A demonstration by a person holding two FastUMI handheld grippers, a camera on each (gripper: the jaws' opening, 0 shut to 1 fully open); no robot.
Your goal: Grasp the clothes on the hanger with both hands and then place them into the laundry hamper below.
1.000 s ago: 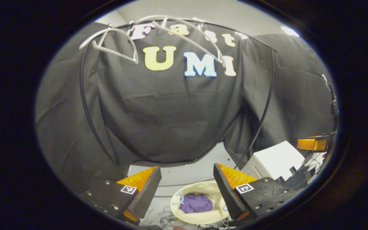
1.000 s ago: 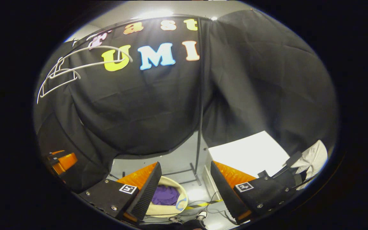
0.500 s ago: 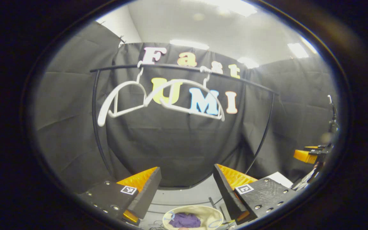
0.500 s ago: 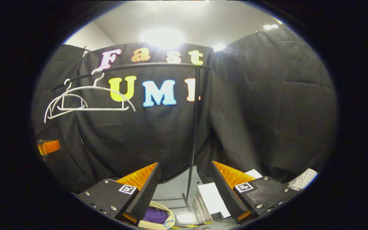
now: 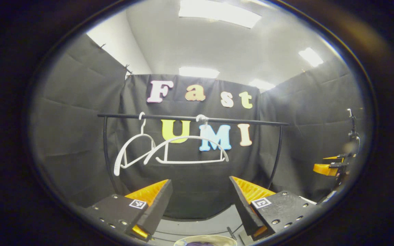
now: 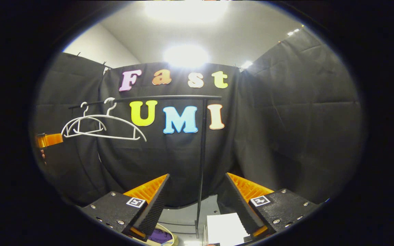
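Observation:
Two bare white hangers (image 5: 190, 137) hang side by side on the black rail (image 5: 183, 118) of a clothes rack, ahead of and above both grippers. In the right gripper view the hangers (image 6: 108, 116) sit at the upper left. Below, the cream laundry hamper (image 6: 172, 237) holds a purple garment (image 6: 158, 235); its rim (image 5: 205, 237) also peeks in at the bottom of the left gripper view. My left gripper (image 5: 200, 180) is open and holds nothing. My right gripper (image 6: 197, 175) is open too, with nothing between its fingers.
The rack's black upright post (image 6: 202, 153) stands right ahead of the right gripper. A white box (image 6: 224, 232) sits on the floor beside the hamper. The other gripper shows at the edges (image 5: 327, 167) (image 6: 48, 140).
Both grippers have risen and tilted up from over the hamper; the rack and hangers have slid down toward mid-view, while the hamper has sunk to the bottom edge. Both stayed open.

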